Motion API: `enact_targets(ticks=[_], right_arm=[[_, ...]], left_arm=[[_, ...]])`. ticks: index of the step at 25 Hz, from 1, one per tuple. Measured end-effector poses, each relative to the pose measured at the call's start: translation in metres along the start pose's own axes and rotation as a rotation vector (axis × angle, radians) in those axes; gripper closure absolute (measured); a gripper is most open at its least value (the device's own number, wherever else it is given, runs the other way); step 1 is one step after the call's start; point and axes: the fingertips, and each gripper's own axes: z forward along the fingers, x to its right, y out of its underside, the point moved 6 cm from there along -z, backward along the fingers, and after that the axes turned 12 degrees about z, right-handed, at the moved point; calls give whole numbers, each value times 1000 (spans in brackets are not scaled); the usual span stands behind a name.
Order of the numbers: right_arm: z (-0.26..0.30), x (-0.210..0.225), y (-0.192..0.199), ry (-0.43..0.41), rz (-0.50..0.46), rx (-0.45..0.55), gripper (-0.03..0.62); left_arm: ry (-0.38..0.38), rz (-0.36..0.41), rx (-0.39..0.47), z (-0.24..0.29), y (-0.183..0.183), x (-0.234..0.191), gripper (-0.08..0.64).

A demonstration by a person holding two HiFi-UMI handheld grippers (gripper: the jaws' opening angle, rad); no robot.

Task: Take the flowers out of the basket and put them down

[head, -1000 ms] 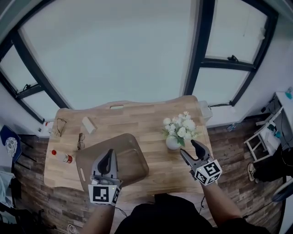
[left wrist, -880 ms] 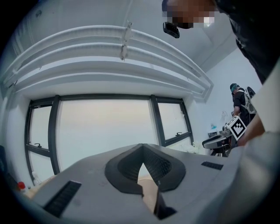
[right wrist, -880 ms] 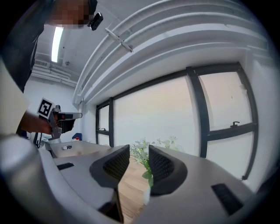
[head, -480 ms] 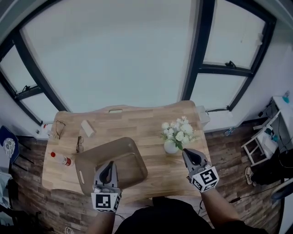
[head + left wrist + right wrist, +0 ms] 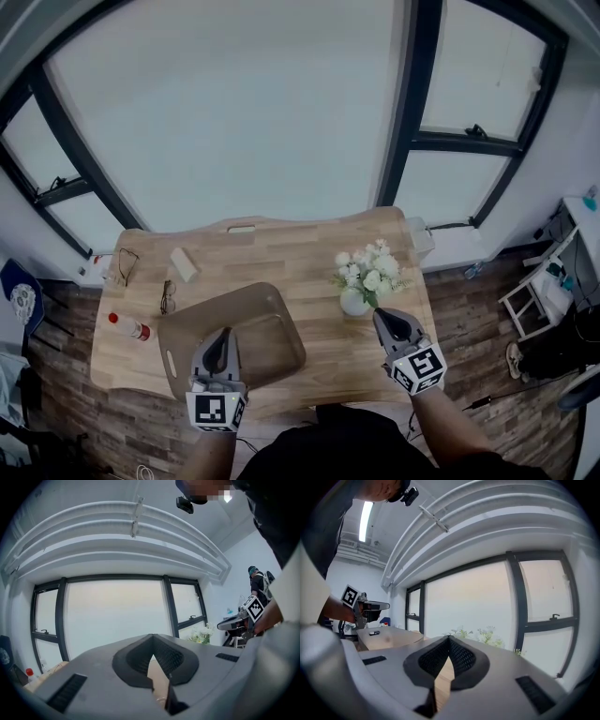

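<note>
head view: white flowers [image 5: 370, 265] upright in round white vase [image 5: 353, 301], outside brown basket [image 5: 272, 311] | gripper views only: left gripper [image 5: 151, 645] and right gripper [image 5: 449, 645] pinched together, empty

An office-like room: tall dark-framed windows [image 5: 234, 112], wood-plank floor [image 5: 469, 309], a wooden desk [image 5: 281, 251], ceiling strip light [image 5: 365, 520].

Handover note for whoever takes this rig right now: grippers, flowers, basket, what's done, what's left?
Left gripper: jaws shut, empty, over the basket's near rim.
Right gripper: jaws shut, empty, just short of the flowers.
Flowers: upright in their white vase on the table, right of the basket and outside it.
Done: flowers are out and set down; basket looks empty.
Left: nothing apparent.
</note>
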Motion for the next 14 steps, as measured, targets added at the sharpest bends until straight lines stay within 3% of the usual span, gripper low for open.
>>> enact_targets(ticks=[14], right_arm=[[-4, 1, -4, 3, -17, 11, 571]], left_arm=[[4, -7, 20, 6, -9, 2, 555]])
